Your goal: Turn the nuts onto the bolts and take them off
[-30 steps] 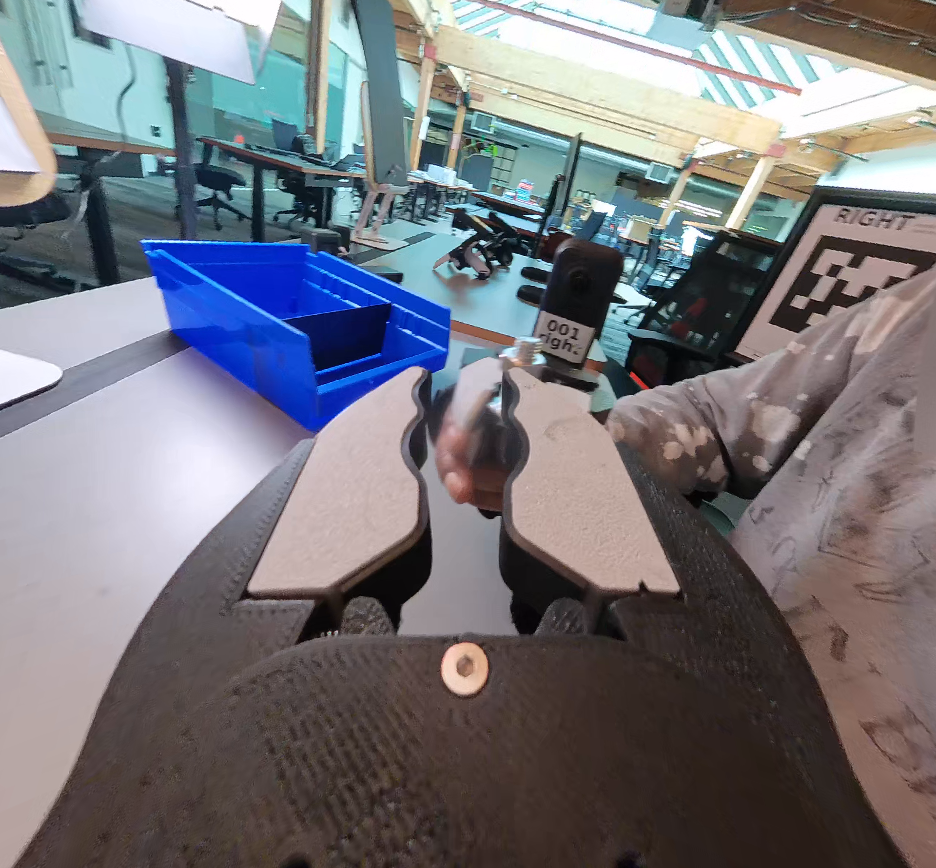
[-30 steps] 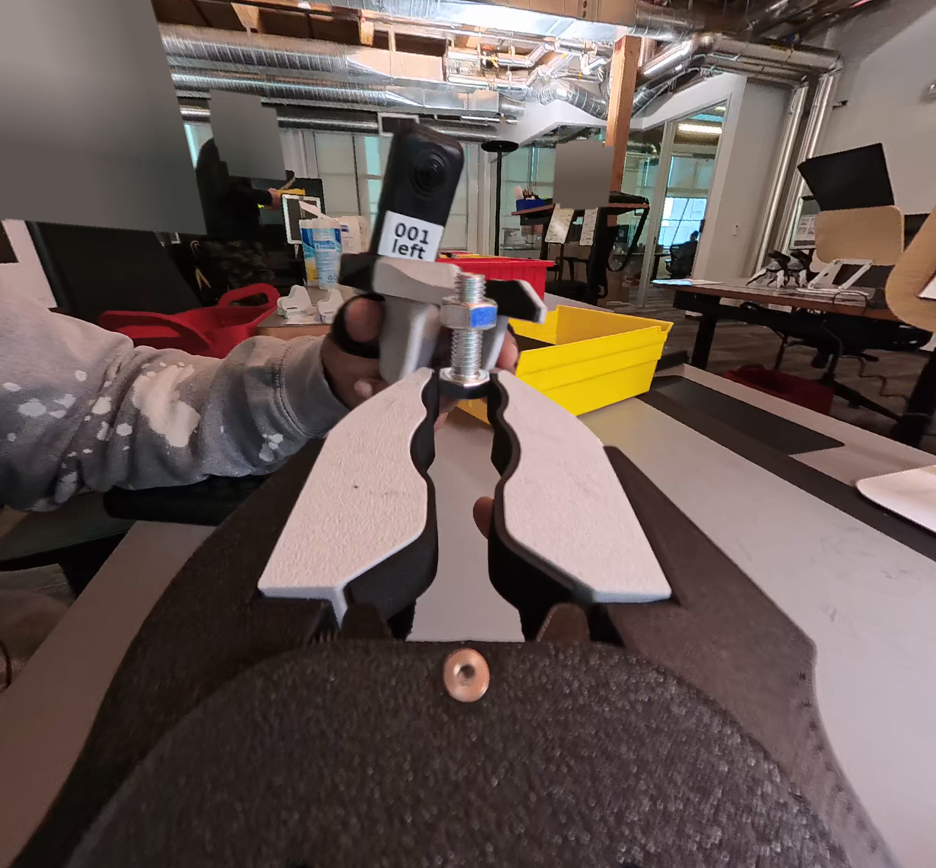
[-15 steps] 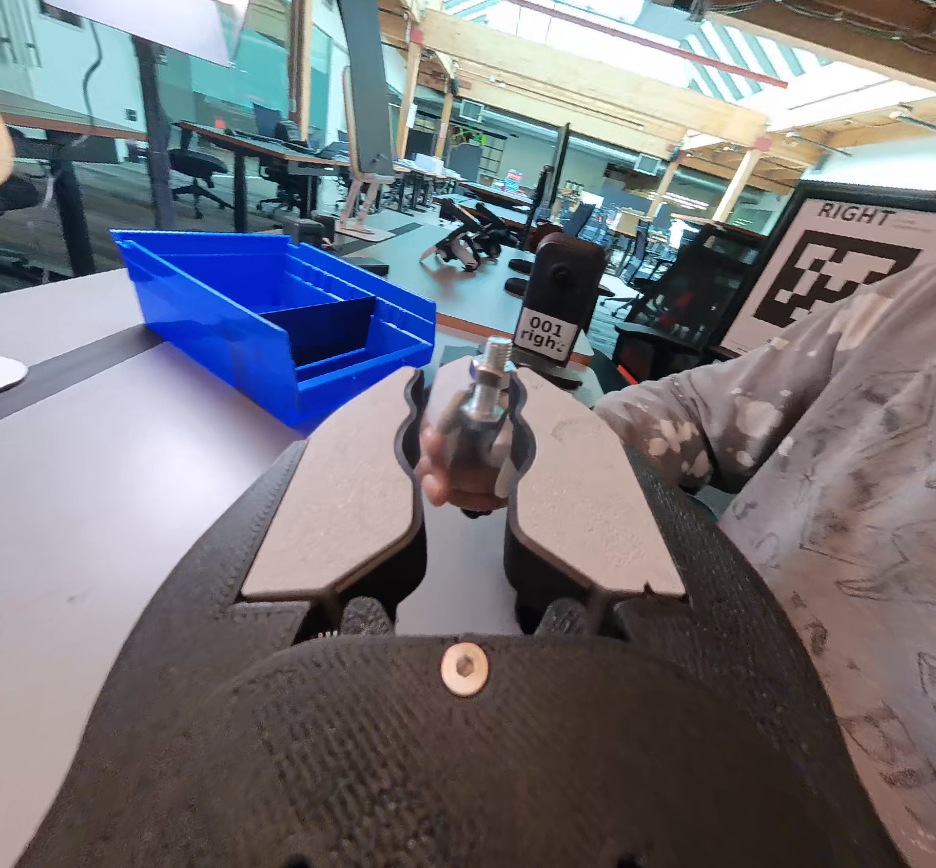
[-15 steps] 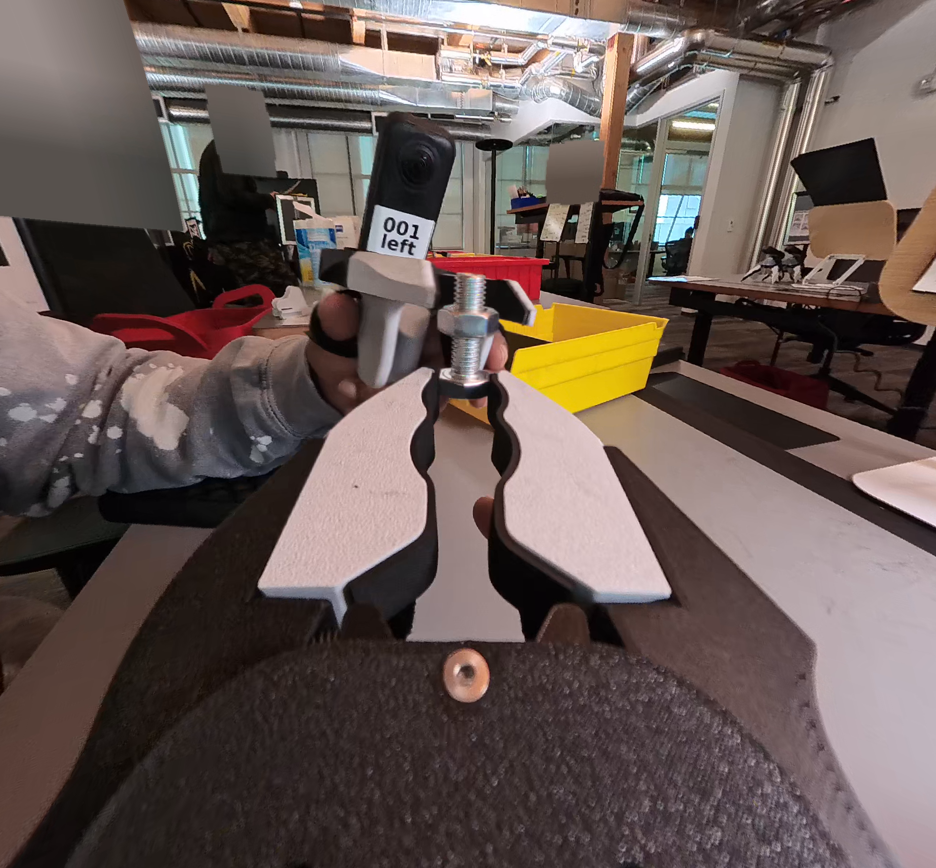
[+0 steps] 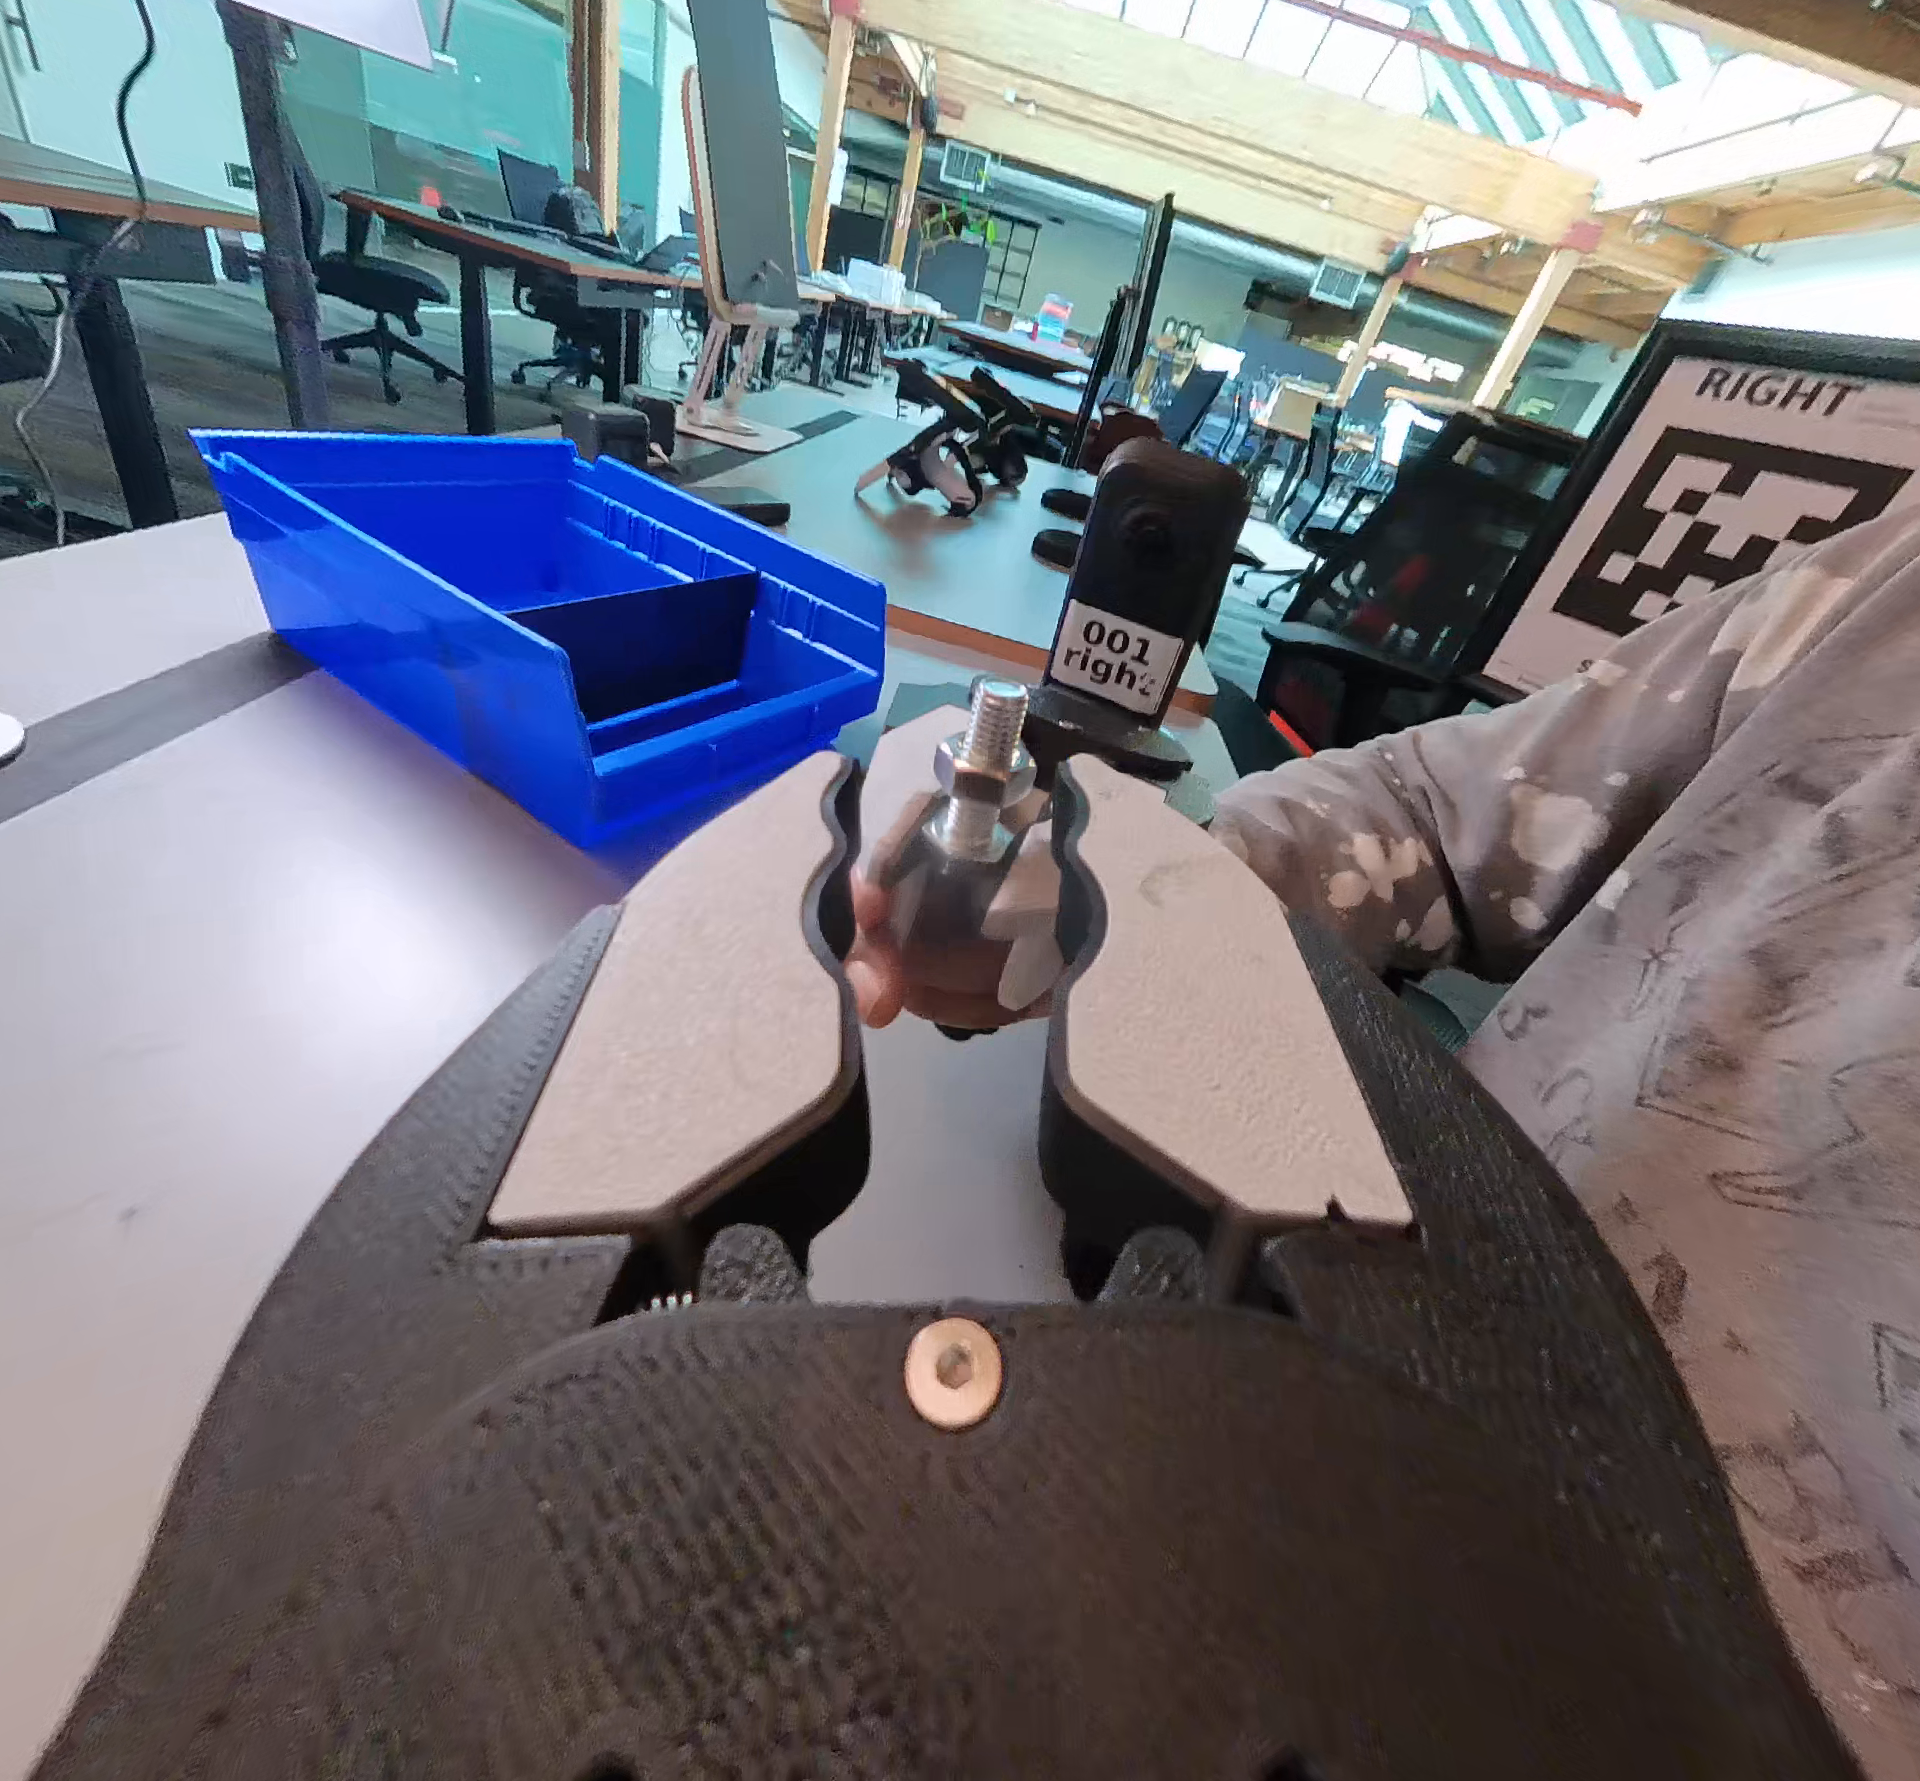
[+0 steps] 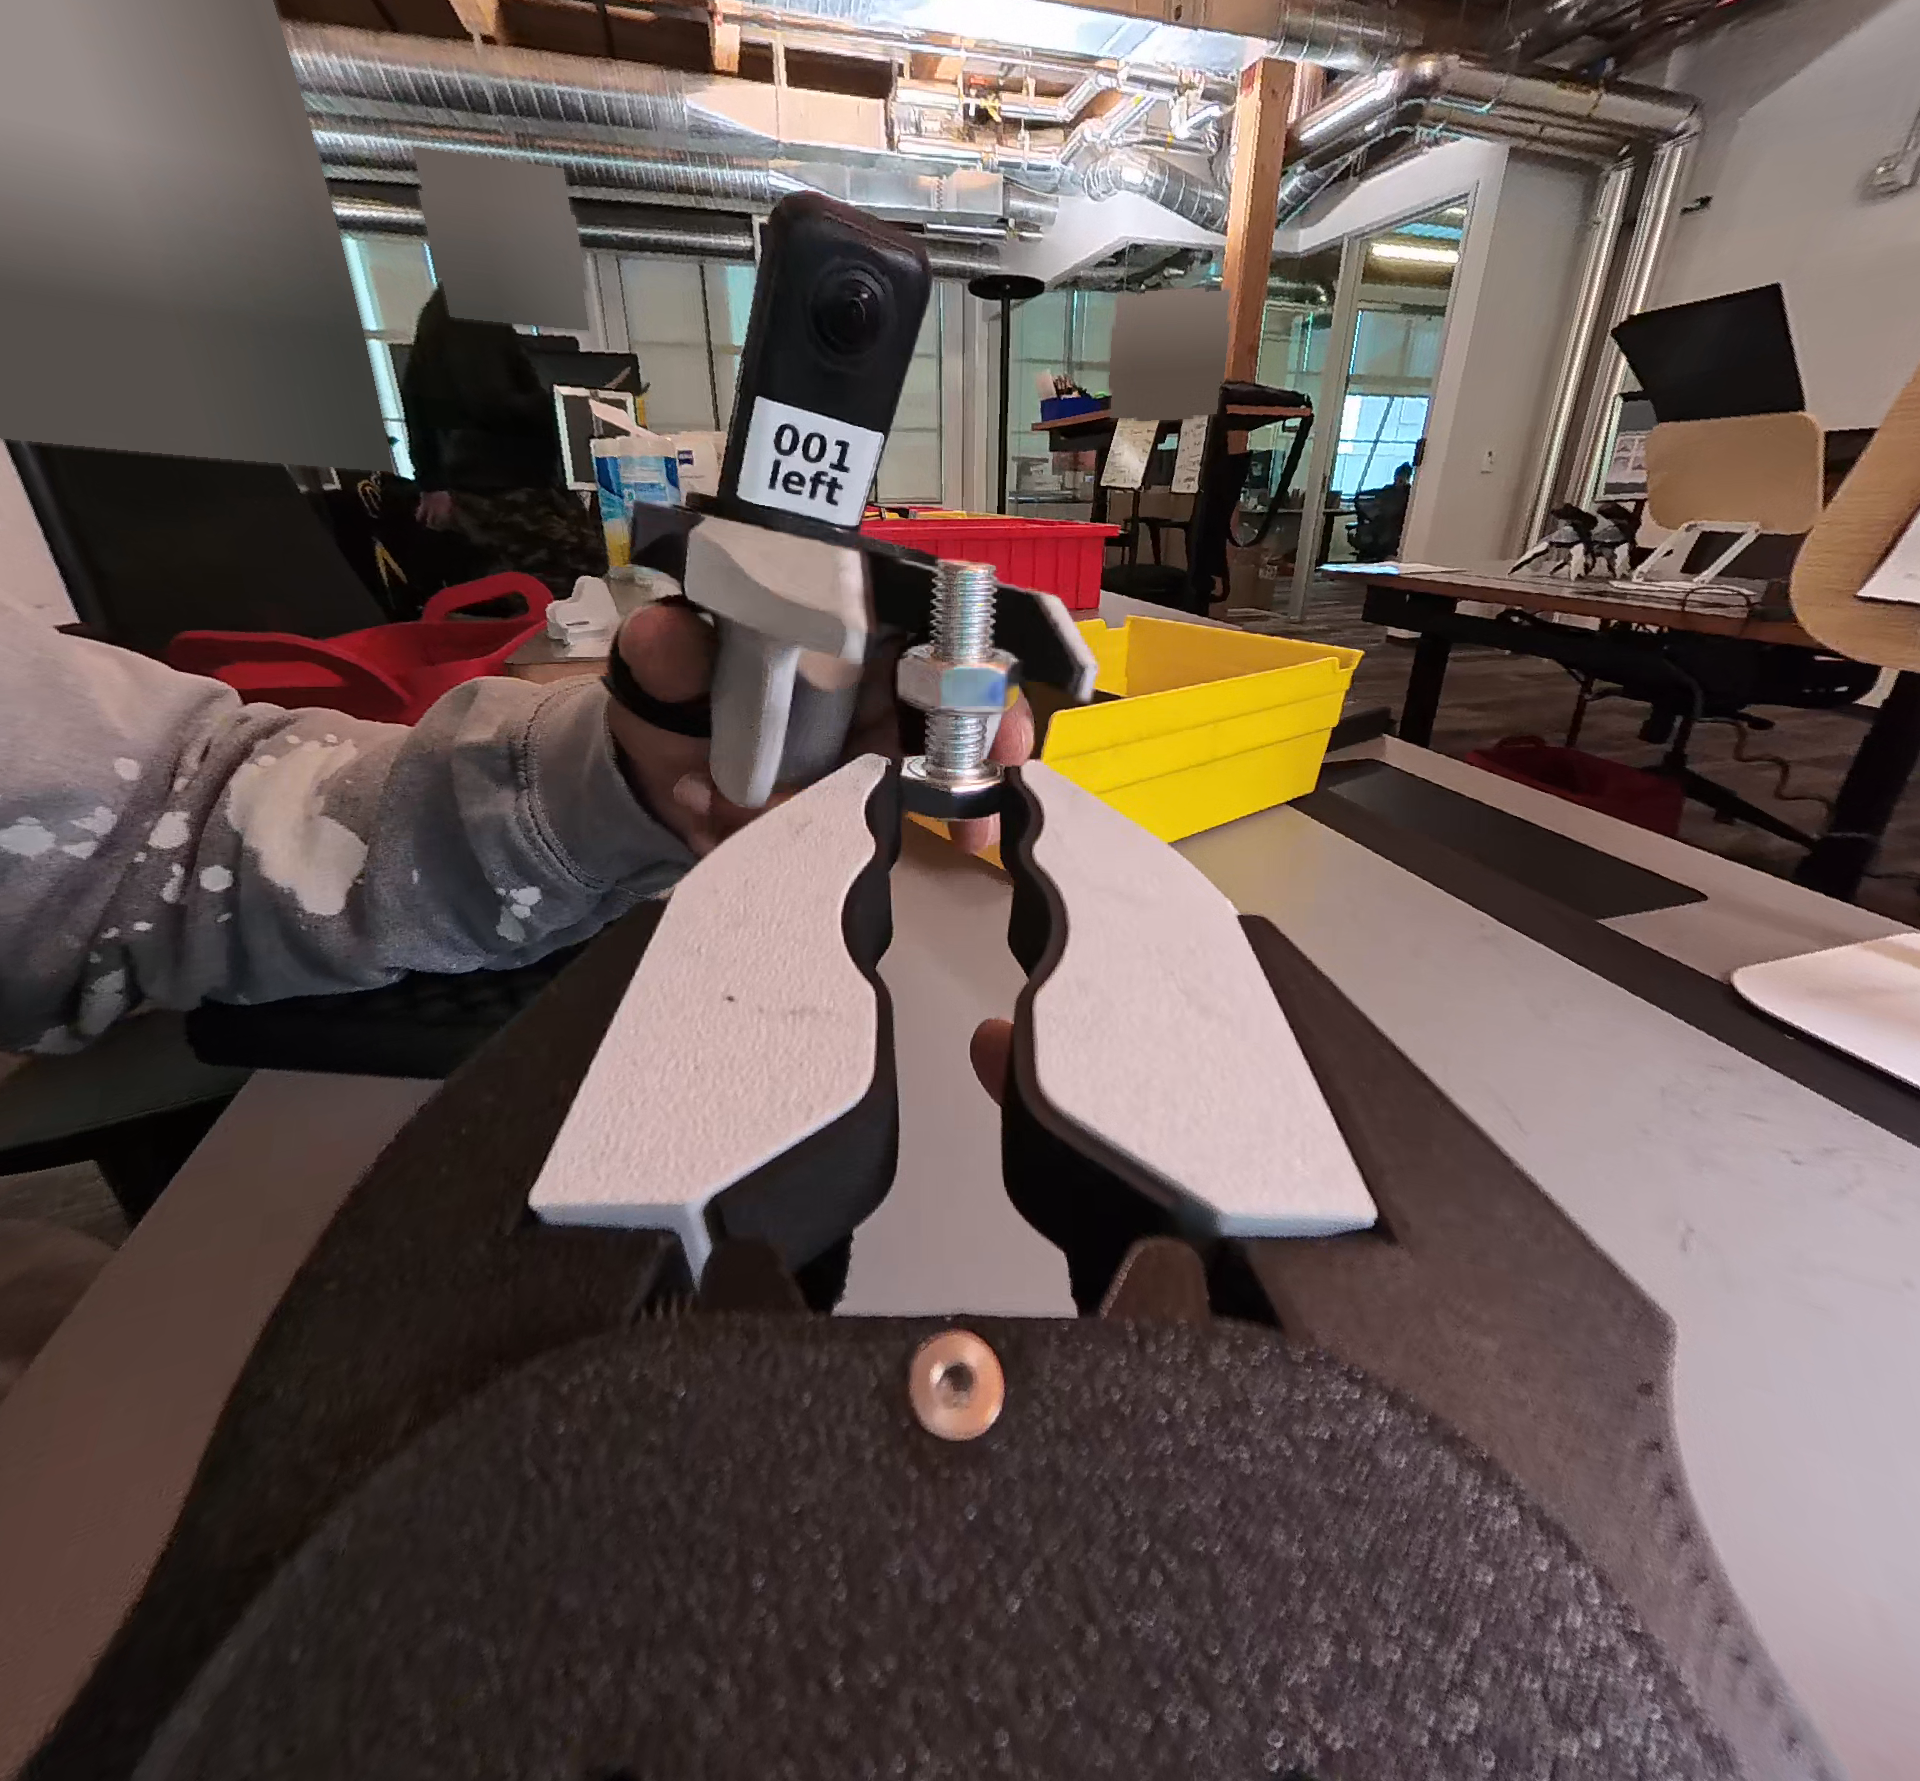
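My right gripper (image 6: 951,796) is shut on the head of a silver bolt (image 6: 961,604) and holds it upright above the table. A hex nut (image 6: 956,682) sits about halfway down the thread. My left gripper (image 5: 956,775) faces it from the other side. Its jaws stand a little wider than the nut (image 5: 982,773), which lies between the fingertips unclamped. In the right wrist view the left gripper's grey finger (image 6: 774,651) is just left of the bolt. The bolt's threaded end (image 5: 992,703) shows in the left wrist view.
A blue bin (image 5: 499,651) stands on the grey table (image 5: 260,952) to the left of my left gripper. A yellow bin (image 6: 1195,723) and a red bin (image 6: 997,557) stand behind the bolt. A white pad (image 6: 1839,1004) lies at the right edge. A person's grey sleeves flank both views. Only a small space, under 4 cm, lies between the two pairs of fingers.
My left gripper has rolled level from a tilt around the bolt. The nut sits slightly lower on the thread. My right gripper has kept hold of the bolt head.
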Available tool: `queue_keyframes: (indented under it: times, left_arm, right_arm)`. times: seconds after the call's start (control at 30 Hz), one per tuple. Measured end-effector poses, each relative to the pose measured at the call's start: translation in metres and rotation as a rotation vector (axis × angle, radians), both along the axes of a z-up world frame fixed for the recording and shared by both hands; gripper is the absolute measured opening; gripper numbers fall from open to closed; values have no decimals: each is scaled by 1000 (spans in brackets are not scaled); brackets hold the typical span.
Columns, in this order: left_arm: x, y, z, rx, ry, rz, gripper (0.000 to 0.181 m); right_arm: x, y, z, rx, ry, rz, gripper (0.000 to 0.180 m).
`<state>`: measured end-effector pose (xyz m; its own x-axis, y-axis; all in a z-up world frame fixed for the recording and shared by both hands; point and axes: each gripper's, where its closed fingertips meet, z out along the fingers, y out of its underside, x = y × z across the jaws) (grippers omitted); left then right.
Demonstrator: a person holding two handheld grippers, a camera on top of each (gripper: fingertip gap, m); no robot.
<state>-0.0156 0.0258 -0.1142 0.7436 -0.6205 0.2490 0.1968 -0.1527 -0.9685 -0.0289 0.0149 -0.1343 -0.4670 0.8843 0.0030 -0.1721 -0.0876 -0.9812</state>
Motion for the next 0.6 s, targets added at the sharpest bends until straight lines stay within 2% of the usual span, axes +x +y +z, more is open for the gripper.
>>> queue_keyframes:
  times: [0.1, 0.13, 0.2, 0.43, 0.53, 0.57, 0.6]
  left_arm:
    - [-3, 3, -4, -21, 33, 24, 30]
    - [-13, 7, -6, -46, 34, 85, 10]
    - [-29, 10, -9, -46, 58, 154, 9]
    - [-2, 1, -2, -23, 9, 12, 34]
    - [-2, 4, -7, -37, 50, 34, 28]
    - [-10, 6, -7, -52, 55, 74, 15]
    - [-21, 10, -9, -54, 79, 138, 10]
  right_arm:
    - [1, 2, 1, -13, 4, 1, 18]
    - [3, 3, 3, -27, 18, 17, 18]
    - [4, 3, 7, -31, 29, 23, 18]
    - [0, 1, -1, -2, -1, -3, 18]
    - [0, 3, 0, -10, -1, -12, 18]
    - [1, 5, 2, -24, 12, -1, 18]
    - [2, 6, 4, -37, 17, 7, 18]
